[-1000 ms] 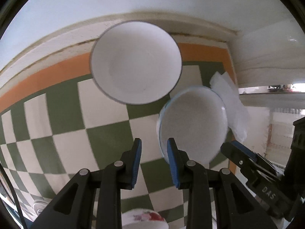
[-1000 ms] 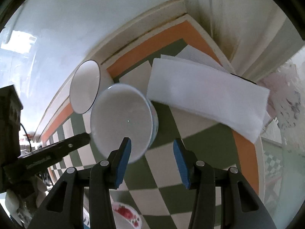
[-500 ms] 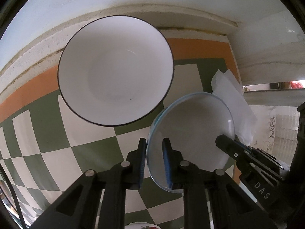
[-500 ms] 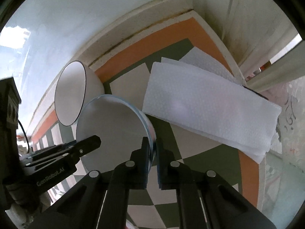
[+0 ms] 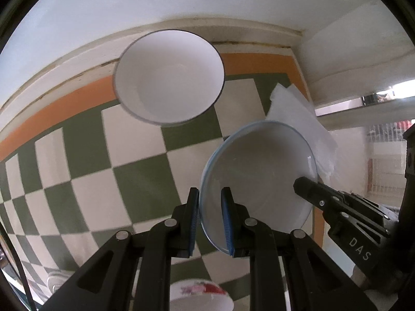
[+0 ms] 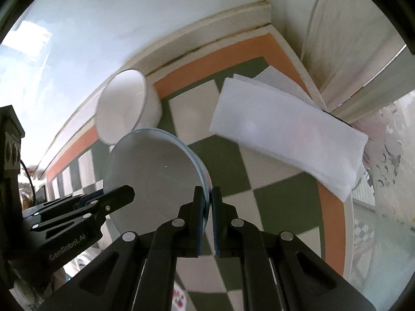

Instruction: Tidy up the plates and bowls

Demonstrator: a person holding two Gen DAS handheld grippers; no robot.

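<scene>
A pale blue-rimmed bowl (image 5: 259, 181) is held off the checkered table between both grippers. My left gripper (image 5: 210, 217) is shut on its near rim. My right gripper (image 6: 207, 207) is shut on the opposite rim of the same bowl (image 6: 153, 171). A bigger white bowl with a dark rim (image 5: 168, 77) stands on the table by the back wall, beyond and left of the held bowl; it also shows in the right wrist view (image 6: 122, 108).
A stack of white paper napkins (image 6: 285, 132) lies at the back right corner by the wall. A floral-patterned bowl (image 5: 199, 295) sits below the left gripper. The table (image 5: 98, 181) has a green-and-cream check and an orange border.
Both grippers closed on the pale bowl's rim and lifted it off the table. The view has pulled back from the white bowl.
</scene>
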